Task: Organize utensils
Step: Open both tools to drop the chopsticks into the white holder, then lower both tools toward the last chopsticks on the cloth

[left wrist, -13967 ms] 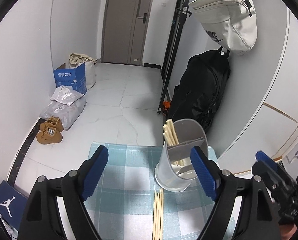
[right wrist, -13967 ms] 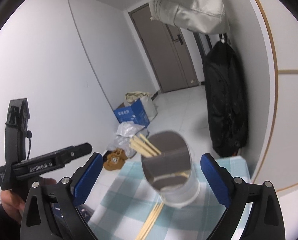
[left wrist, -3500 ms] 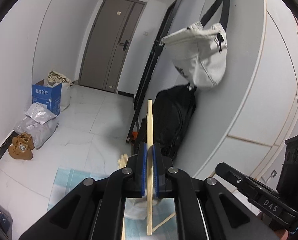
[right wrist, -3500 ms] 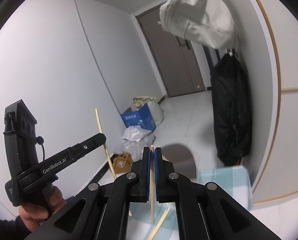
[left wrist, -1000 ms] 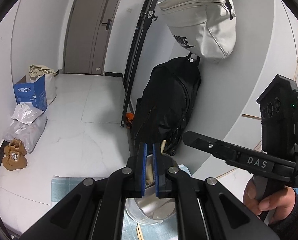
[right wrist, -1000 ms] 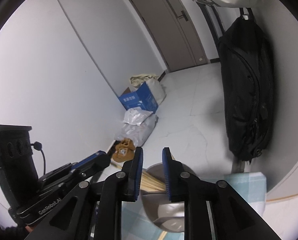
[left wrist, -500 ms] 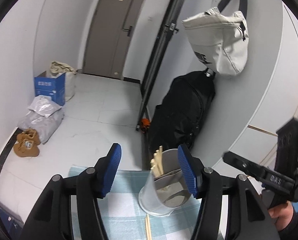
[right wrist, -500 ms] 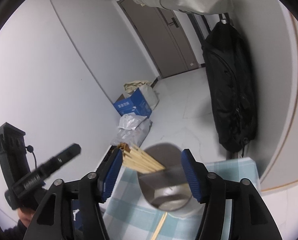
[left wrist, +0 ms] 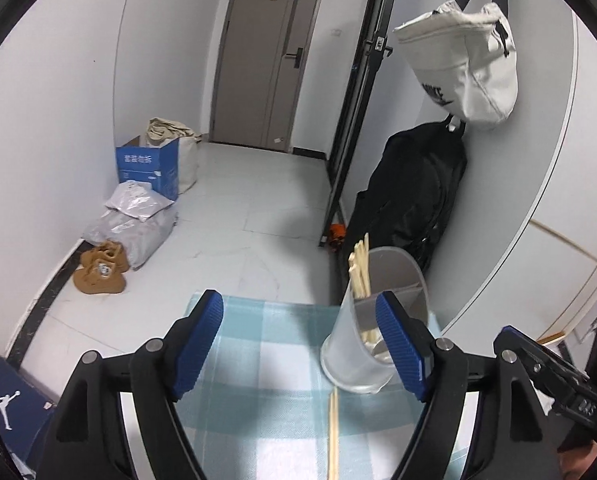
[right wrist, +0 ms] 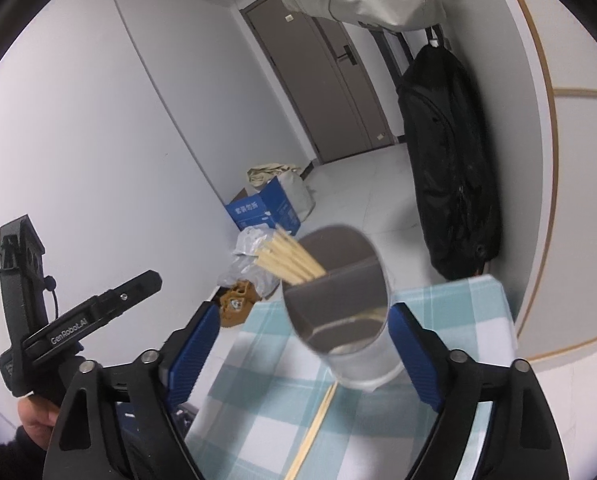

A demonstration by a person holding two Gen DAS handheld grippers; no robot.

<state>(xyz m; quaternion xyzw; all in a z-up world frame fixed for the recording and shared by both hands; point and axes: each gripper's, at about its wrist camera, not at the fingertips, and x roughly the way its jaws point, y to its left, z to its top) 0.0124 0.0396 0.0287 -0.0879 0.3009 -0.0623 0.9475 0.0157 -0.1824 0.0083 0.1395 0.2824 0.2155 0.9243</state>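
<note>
We see a clear plastic holder [left wrist: 372, 320] with a grey wall splitting it in two. It stands on the blue checked cloth [left wrist: 266, 344]. Light wooden chopsticks [left wrist: 359, 270] lean in its left part, tips poking over the rim. Two more chopsticks [left wrist: 333, 432] lie flat on the cloth, just in front of the holder. Our left gripper [left wrist: 298, 344] is spread wide and holds nothing. Our right gripper [right wrist: 304, 354] is wide too, with the holder between its fingers, not touching. Behind the holder hangs a black bag [left wrist: 414, 196].

White walls, pale tiled floor [left wrist: 258, 216], grey door [left wrist: 266, 60], black backpack [left wrist: 414, 200] against the wall.
</note>
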